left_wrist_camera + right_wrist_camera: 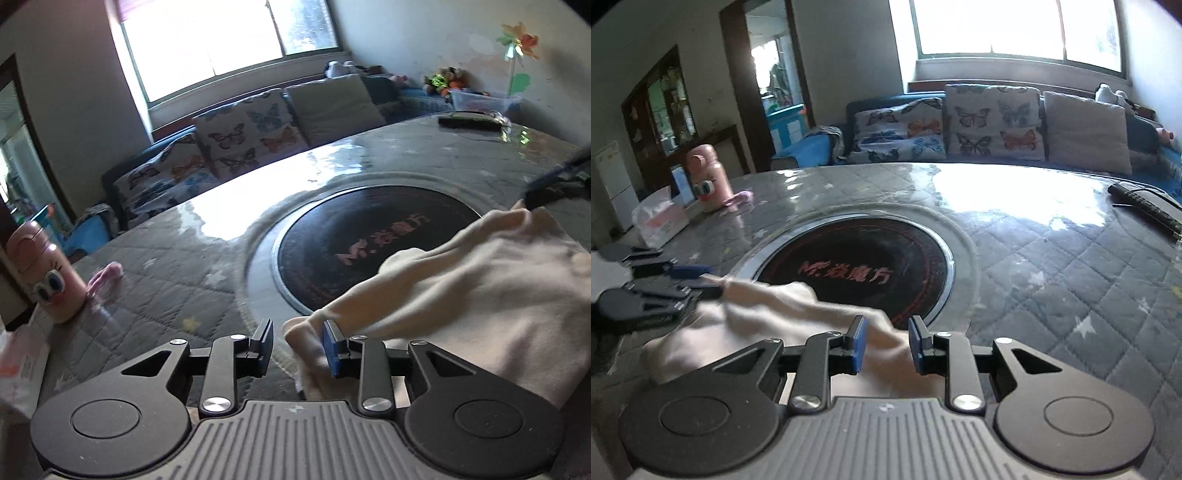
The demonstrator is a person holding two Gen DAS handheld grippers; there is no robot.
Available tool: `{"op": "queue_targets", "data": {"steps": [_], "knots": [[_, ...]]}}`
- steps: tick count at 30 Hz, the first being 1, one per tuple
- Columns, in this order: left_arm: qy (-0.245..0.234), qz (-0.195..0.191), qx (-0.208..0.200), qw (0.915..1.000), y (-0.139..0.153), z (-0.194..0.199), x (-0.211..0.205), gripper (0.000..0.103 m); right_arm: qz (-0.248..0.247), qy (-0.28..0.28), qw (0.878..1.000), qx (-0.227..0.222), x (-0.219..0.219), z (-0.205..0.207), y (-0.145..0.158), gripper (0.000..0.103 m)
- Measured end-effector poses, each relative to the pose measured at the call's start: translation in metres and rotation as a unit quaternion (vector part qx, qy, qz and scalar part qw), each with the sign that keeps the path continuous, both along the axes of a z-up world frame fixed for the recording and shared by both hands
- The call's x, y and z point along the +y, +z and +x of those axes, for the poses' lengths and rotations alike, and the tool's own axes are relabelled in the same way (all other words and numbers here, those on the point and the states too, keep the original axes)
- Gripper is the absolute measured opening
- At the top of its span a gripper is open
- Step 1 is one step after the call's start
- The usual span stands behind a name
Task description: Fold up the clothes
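Observation:
A cream garment lies bunched on the quilted grey table, partly over the round black hob plate. My left gripper is open, with the garment's near corner lying loosely between its blue pads. The right gripper shows at the garment's far end. In the right wrist view my right gripper is open too, and a fold of the garment sits in the gap without being pinched. The left gripper is at the cloth's far left corner.
A pink cartoon bottle and a tissue pack stand near the table's left edge. A black remote lies at the far right. Beyond the table is a sofa with butterfly cushions under a bright window.

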State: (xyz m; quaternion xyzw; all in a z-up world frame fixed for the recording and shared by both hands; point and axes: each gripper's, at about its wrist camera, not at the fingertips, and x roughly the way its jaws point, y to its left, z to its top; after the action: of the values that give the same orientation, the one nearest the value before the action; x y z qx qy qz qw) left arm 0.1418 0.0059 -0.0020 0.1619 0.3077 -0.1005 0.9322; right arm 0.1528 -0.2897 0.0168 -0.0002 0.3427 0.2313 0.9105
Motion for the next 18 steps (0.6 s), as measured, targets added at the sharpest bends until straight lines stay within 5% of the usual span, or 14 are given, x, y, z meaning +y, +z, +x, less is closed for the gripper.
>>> {"op": "queue_targets", "data": {"steps": [7,9,18], "knots": [[-0.015,-0.021,-0.010,0.9996,0.020,-0.011,-0.012,0.033,0.017,-0.001,0.999,0.040,0.000,0.010,-0.019,0.021],[-0.024,-0.030,-0.003,0.9992,0.022,-0.011,-0.016,0.033,0.016,-0.015,0.999,0.042,-0.005,0.014,-0.022,0.010],[-0.078,-0.057,0.036,0.9947,0.014,0.002,-0.046,0.031,0.014,0.021,0.999,0.025,0.022,0.017,-0.009,0.011]]}}
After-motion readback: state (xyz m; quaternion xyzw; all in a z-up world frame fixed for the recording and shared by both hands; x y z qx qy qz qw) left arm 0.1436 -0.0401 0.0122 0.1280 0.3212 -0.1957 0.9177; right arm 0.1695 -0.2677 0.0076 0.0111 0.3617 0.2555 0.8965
